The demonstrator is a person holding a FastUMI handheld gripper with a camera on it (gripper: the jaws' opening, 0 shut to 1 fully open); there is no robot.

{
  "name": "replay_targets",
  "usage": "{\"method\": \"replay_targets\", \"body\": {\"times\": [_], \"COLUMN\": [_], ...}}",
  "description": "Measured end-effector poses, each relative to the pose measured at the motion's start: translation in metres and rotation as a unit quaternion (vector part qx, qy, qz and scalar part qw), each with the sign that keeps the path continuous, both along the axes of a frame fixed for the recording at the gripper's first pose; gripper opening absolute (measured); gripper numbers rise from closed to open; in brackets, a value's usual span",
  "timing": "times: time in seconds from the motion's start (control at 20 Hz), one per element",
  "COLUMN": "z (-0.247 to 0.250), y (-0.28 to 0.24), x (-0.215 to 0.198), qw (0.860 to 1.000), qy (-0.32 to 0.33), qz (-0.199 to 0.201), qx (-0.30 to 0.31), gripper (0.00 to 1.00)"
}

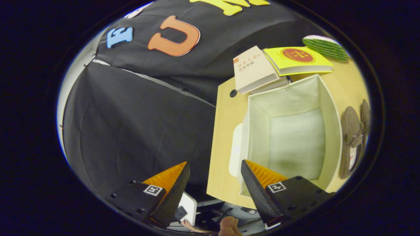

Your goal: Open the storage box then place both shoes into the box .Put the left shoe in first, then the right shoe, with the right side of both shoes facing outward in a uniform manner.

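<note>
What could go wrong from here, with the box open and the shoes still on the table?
The gripper is open and holds nothing, off past the table edge, so a long swing could clip the box wall. The box looks soft-sided; a push may fold or shift it. The shoes lie close together beyond the box, so picking the wrong one first seems easy. The books crowd the box's far side.

storage box [295, 98] beyond fingers: matt woven cloth; desk [223, 131]: smooth light wood laminate; shoes [351, 131] past the box: soft felt-like fabric; books [256, 68]: paper covers
</note>
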State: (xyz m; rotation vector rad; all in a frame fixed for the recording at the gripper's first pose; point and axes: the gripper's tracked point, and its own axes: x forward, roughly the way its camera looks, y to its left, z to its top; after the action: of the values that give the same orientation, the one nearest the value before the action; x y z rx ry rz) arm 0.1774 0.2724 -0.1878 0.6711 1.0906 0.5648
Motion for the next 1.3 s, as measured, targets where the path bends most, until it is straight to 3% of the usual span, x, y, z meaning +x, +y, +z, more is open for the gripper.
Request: {"method": "replay_targets", "body": {"times": [0.2,0.55,0.7,1.05,1.2,1.3], "z": [-0.01,-0.012,-0.035,-0.096,-0.124,-0.142], "y": [-0.051,-0.149,-0.204,-0.292,-0.302,-0.307], "x": [-0.015,-0.03,-0.04,-0.042,-0.038,-0.035], "qw": [0.998,0.99,0.977,0.934,0.931,0.927], "qy": [-0.006,-0.007,0.034,0.07,0.1,0.124], "qz": [-0.001,-0.038,-0.059,-0.037,-0.054,-0.055], "qx": [-0.064,-0.134,-0.202,-0.348,-0.347,-0.349], "gripper": [1.0,1.0,1.0,1.0,0.99,0.89]}}
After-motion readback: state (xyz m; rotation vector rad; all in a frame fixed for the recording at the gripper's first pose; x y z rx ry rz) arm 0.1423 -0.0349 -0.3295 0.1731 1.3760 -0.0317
